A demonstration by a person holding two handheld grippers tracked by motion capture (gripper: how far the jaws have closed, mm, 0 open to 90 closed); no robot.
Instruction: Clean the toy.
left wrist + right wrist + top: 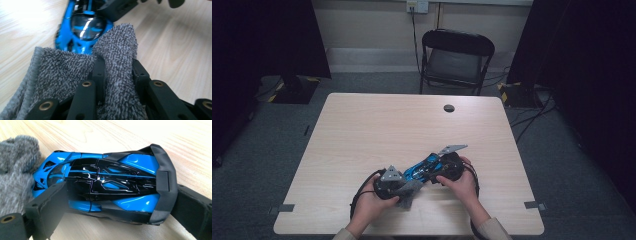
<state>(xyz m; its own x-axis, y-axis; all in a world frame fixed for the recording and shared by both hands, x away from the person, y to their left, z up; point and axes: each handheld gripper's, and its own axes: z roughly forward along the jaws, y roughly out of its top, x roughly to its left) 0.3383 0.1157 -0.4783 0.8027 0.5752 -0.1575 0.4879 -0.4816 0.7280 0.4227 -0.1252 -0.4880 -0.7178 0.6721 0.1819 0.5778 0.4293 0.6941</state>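
Evidently the two tools share the work: one steadies, the other wipes. The blue toy car (422, 167) lies on the wooden surface (377, 125) toward its near edge, slightly right of centre, its length running from near-left to far-right. The right hand-held gripper (110, 202) has its jaws clamped on the car's body, one pad against the flank by the cockpit and the other around the tail, which looks meant to stop the light model from sliding or rolling while it is rubbed. The left hand-held gripper (117, 75) has its jaws pressed together on a fold of grey terry cloth (75, 75), so a bunched corner stands out beyond the tips as a soft pad. That corner touches the car's nose, just by the windscreen, in the left gripper view. Holding the cloth pinched rather than loose probably gives a firm wiping edge, while the rest of it drapes onto the surface at the near left.
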